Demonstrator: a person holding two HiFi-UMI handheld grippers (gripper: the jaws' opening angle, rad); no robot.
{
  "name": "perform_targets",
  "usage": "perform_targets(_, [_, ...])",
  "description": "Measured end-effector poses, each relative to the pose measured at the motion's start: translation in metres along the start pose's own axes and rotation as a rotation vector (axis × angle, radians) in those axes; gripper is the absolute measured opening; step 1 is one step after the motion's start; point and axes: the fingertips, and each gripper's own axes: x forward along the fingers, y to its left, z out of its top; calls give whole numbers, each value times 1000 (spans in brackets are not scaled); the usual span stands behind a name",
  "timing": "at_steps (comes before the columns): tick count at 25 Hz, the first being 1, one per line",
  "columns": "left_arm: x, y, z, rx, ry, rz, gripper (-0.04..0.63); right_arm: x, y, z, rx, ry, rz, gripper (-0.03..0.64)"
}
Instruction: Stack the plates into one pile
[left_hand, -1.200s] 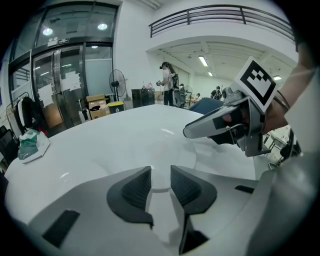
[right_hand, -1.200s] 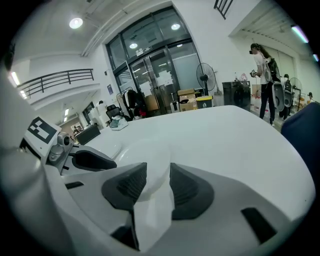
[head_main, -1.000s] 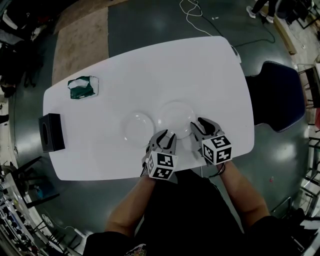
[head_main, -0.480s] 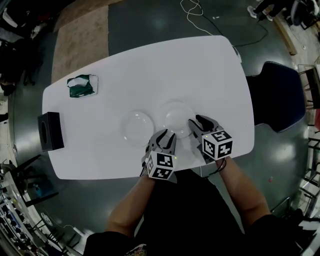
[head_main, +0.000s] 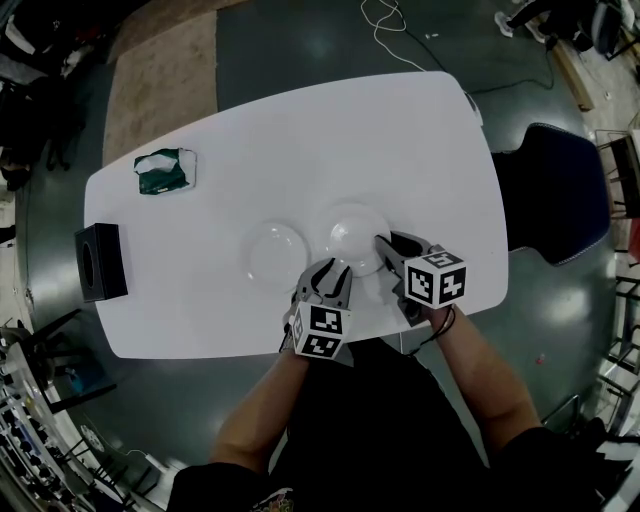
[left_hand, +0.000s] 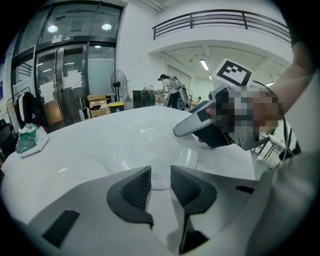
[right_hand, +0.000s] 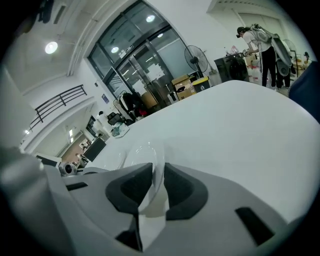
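Note:
Two clear plates lie side by side on the white table (head_main: 430, 150): the left plate (head_main: 277, 250) and the right plate (head_main: 352, 235). My right gripper (head_main: 385, 247) is at the right plate's near right rim. Its jaws have just been closing, and in the right gripper view that gripper (right_hand: 159, 180) has its pads pressed on the thin rim of the plate (right_hand: 145, 152). My left gripper (head_main: 328, 272) hovers near the table's front edge between the two plates, open with nothing between its pads (left_hand: 137, 187). The right plate (left_hand: 150, 137) lies just ahead of it.
A green and white packet (head_main: 165, 172) lies at the table's far left and a black box (head_main: 100, 262) stands at the left edge. A dark blue chair (head_main: 555, 190) is to the right of the table. Cables (head_main: 385, 25) trail on the floor beyond it.
My right gripper has rolled and shifted slightly left onto the right plate's rim, and its jaws have closed on it. The left gripper has stayed where it was.

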Motion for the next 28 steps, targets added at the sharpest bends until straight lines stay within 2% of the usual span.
perform_targets(9, [-5,1,2,-43,-31,-25,135,-13,8,8,74,-70,48,58])
perform_targets(15, [-18,3,11,-38,-71,-24,116,-27,16,21,152,-135,81,31])
perform_targets(22, [-42,14,24,-35,-129,3,32,-38,26,33,122,-172,62,29])
perform_targets(28, [-71,36,29,-86,-179,42,18,-37,52,46,101,-192,86,28])
